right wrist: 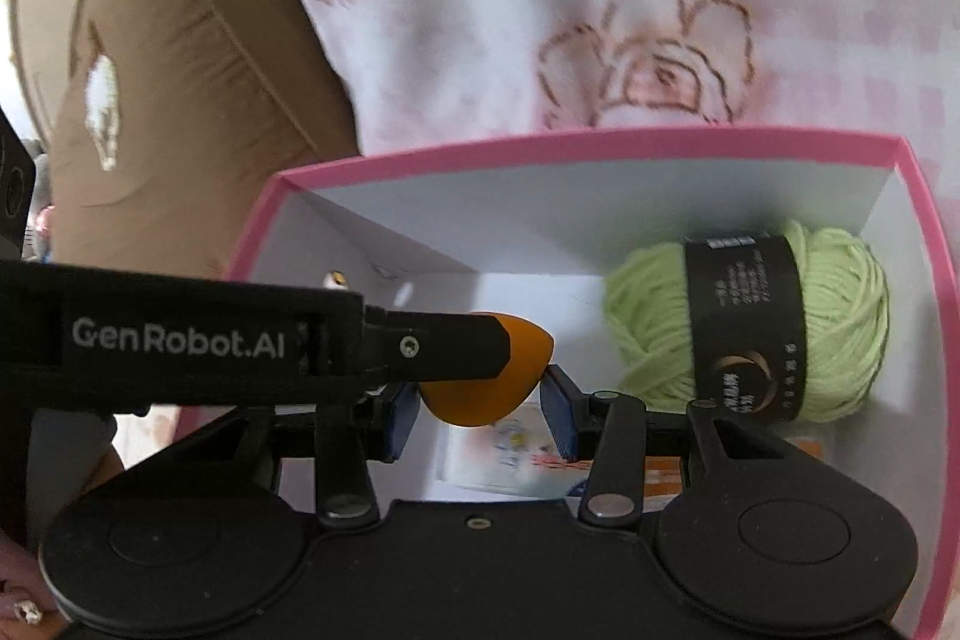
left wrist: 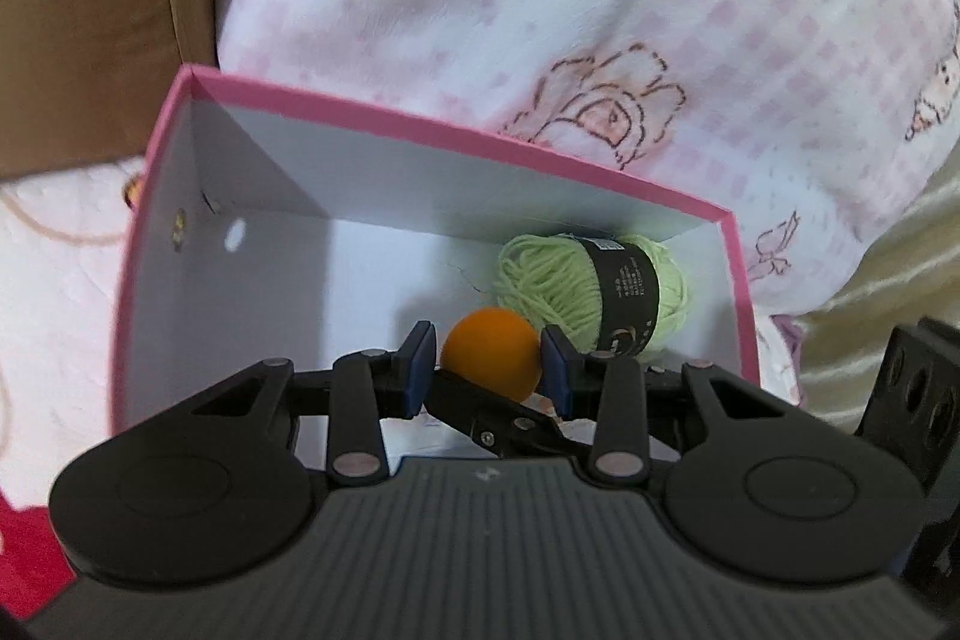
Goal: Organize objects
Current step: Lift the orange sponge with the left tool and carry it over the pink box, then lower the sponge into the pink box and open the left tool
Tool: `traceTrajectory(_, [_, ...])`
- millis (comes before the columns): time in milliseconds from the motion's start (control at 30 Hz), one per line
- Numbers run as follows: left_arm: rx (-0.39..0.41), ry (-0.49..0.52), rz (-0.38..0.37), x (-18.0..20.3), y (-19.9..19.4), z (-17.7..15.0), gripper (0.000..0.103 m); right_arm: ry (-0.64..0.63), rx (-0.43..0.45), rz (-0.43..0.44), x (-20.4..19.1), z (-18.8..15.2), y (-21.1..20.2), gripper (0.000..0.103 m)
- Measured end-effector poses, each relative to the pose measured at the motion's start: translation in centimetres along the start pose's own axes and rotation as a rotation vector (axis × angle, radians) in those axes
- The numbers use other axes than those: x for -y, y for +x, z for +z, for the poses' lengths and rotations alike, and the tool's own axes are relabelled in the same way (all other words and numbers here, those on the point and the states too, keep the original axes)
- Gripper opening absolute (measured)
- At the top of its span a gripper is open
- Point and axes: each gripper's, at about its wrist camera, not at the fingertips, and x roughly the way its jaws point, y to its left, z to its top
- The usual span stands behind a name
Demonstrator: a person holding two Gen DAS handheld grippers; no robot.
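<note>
The left gripper (left wrist: 487,364) has its jaws narrow and closed on the orange ball (left wrist: 489,349); each blue pad lies against one side of the ball. The right gripper (right wrist: 480,400) also has narrow jaws with the same ball between them. Its pads look to touch the ball on both sides, but the left gripper's black finger crosses over the top of the ball, so it cannot be told whether they really press on it. In the left wrist view one finger (left wrist: 510,418) of the right gripper passes just under the ball. Both pairs of jaws point down into the pink box (left wrist: 420,133), which is white inside. Beyond the jaws and to their right, a light green yarn skein (left wrist: 540,274) with a black paper band lies on the box floor against the far wall, apart from the ball. Under the right jaws a printed card (right wrist: 498,466) lies on the floor. Beyond the box are a pink-and-white blanket (left wrist: 540,10) with drawn roses and a brown fabric (left wrist: 90,10).
</note>
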Motion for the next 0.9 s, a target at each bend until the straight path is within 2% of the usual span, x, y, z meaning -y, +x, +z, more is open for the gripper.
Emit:
traceTrajectory(267, [0.022, -0.049, -0.024, -0.9, 0.6, -0.1, 0.037, 0.0, 0.007, -0.034, 0.1, -0.3, 0.5, 0.049])
traceTrajectory(467, [-0.013, -0.078, -0.068, -1.7, 1.3, -0.4, 0.037, -0.048, -0.005, -0.132, -0.7, -0.4, 1.4, 0.049])
traceTrajectory(800, [0.007, -0.058, -0.032, -1.0, 2.4, -0.5, 0.035, -0.012, -0.017, -0.084, -0.1, -0.9, 0.5, 0.051])
traceTrajectory(900, [-0.001, -0.056, -0.012, -0.8, 3.0, -0.5, 0.033, -0.013, 0.014, -0.058, -0.2, -1.4, -0.7, 0.054])
